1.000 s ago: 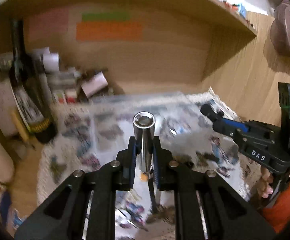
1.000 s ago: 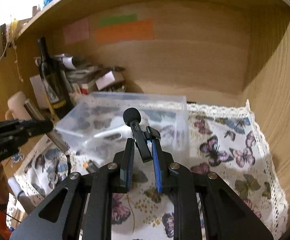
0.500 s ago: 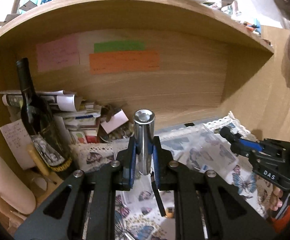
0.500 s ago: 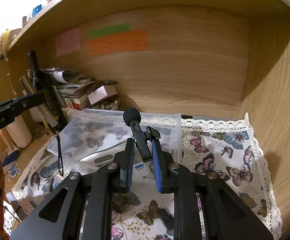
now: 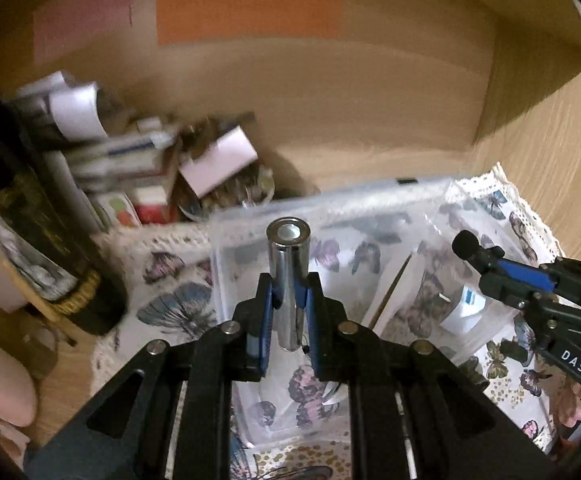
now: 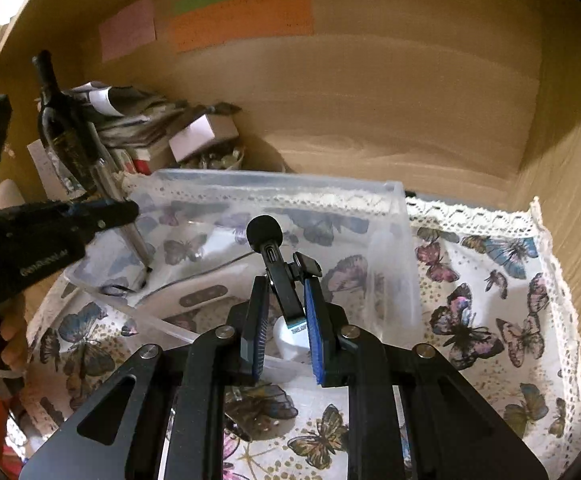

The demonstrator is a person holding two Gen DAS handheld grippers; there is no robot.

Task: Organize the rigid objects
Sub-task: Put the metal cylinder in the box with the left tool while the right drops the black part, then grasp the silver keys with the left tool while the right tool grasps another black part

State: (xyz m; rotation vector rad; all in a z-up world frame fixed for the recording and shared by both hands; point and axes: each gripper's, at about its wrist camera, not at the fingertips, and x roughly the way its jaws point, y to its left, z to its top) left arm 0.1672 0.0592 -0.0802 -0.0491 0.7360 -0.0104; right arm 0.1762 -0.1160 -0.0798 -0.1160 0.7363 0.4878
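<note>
My left gripper [image 5: 288, 312]: matte black plastic linkage, triangular cutouts in the outer arms, four silver pivot screws in a row behind the fingers, blue pads [image 5: 265, 320] on the inner finger faces. My right gripper [image 6: 286, 312]: same build, black arms, four silver screws, blue ribbed pads [image 6: 314, 332]. Seen side-on from the left camera, its body carries white "DAS" lettering and a blue block behind the tip. My right hand [image 5: 572, 404] shows bare skin below that lettering; my left hand [image 6: 10, 340] likewise, an orange sleeve just beneath it.
</note>
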